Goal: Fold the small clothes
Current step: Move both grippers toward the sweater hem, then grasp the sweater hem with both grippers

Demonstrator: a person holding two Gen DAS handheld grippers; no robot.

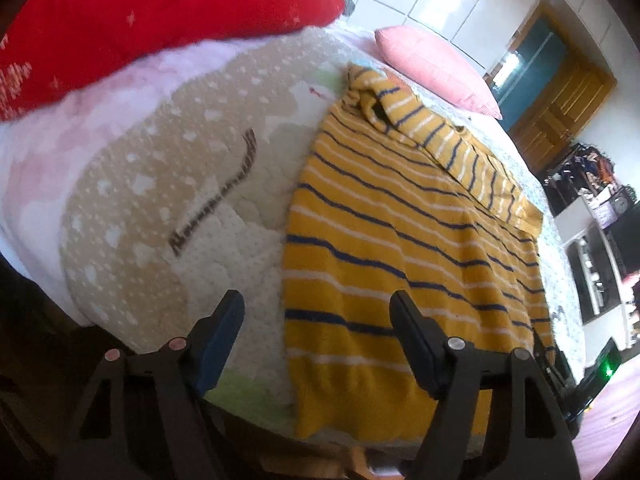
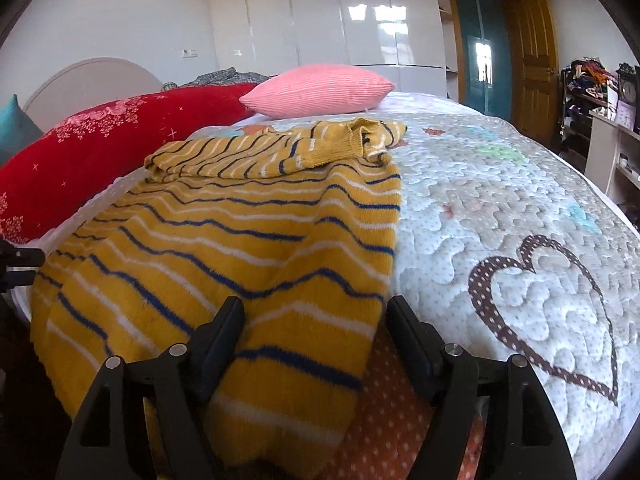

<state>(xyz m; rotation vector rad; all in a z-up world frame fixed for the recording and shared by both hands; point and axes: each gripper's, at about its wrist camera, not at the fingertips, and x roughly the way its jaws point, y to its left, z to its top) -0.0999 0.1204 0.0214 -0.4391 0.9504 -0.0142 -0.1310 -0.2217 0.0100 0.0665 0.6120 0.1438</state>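
Observation:
A small yellow sweater (image 1: 400,240) with blue and white stripes lies flat on the bed, its sleeves folded across the upper part. It also shows in the right wrist view (image 2: 224,248). My left gripper (image 1: 316,320) is open and empty, low over the sweater's left hem corner. My right gripper (image 2: 316,320) is open and empty, its jaws straddling the sweater's right hem corner at the bed's near edge. The hem hangs slightly over the bed edge.
The quilted bedspread (image 2: 500,208) has a brown heart pattern. A red pillow (image 1: 140,20) and a pink pillow (image 2: 316,90) lie at the head. A white wardrobe (image 2: 320,12), wooden door (image 2: 532,52) and cluttered shelves (image 2: 592,92) stand beyond.

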